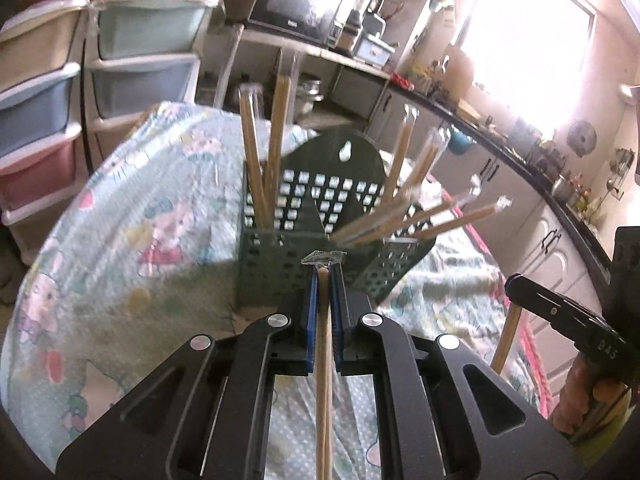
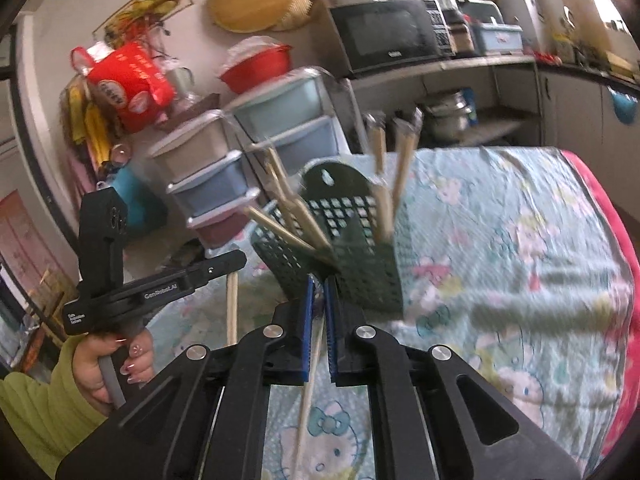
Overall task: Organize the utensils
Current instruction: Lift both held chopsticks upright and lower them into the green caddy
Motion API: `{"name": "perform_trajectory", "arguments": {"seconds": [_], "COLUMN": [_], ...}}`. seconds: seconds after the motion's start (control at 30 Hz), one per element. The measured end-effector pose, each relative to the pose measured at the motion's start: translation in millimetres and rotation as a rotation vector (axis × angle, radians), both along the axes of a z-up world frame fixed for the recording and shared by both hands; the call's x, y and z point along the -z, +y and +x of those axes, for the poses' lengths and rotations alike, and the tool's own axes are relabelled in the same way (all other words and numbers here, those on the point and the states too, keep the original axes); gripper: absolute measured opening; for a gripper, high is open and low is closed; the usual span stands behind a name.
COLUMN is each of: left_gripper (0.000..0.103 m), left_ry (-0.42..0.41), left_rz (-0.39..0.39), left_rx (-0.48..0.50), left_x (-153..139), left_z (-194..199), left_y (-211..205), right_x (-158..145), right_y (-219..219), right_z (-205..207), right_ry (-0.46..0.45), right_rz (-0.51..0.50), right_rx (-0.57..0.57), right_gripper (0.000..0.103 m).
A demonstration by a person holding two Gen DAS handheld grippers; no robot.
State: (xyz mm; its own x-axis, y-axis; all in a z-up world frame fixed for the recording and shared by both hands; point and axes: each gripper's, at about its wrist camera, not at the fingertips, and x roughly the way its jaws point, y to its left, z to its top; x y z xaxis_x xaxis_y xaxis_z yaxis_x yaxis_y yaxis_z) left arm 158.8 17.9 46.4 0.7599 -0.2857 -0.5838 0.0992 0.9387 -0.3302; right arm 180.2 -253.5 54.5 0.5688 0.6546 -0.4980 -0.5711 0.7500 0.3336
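A dark green perforated utensil holder [image 1: 304,256] stands on the cloth-covered table and holds several wrapped wooden chopsticks [image 1: 256,168] in its two compartments. My left gripper [image 1: 324,270] is shut on a wrapped wooden chopstick [image 1: 323,360], its tip just in front of the holder's front wall. My right gripper [image 2: 319,280] is shut on another wooden chopstick [image 2: 310,384], close to the holder [image 2: 360,256]. Each gripper shows in the other's view: the right one [image 1: 560,312] holding its stick, the left one [image 2: 168,284] likewise.
The table has a pale green cartoon-print cloth [image 1: 120,240] with a pink edge [image 2: 612,248]. Plastic drawer units [image 1: 52,120] stand behind the table. A microwave [image 2: 384,36] sits on a shelf, and a counter with clutter [image 1: 520,136] runs along the window.
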Motion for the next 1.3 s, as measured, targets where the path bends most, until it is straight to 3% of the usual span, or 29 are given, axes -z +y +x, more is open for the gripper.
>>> {"name": "perform_trajectory", "arguments": {"seconds": [0.5,1.3], "left_gripper": [0.003,0.003], "left_ry": [-0.153,-0.396], "left_rz": [0.003,0.060], "left_rx": [-0.015,-0.075], "left_x": [-59.7,-159.9], "left_z": [1.8,14.3], "left_y": [1.1,12.0], "right_x": [-54.7,-139.6], "right_y": [15.0,-4.2], "right_z": [-2.6,26.2], "right_ry": [-0.157,-0.377], "right_rz": [0.017,0.114], "right_rx": [-0.031,0.070], "right_gripper": [0.006,0.006]}}
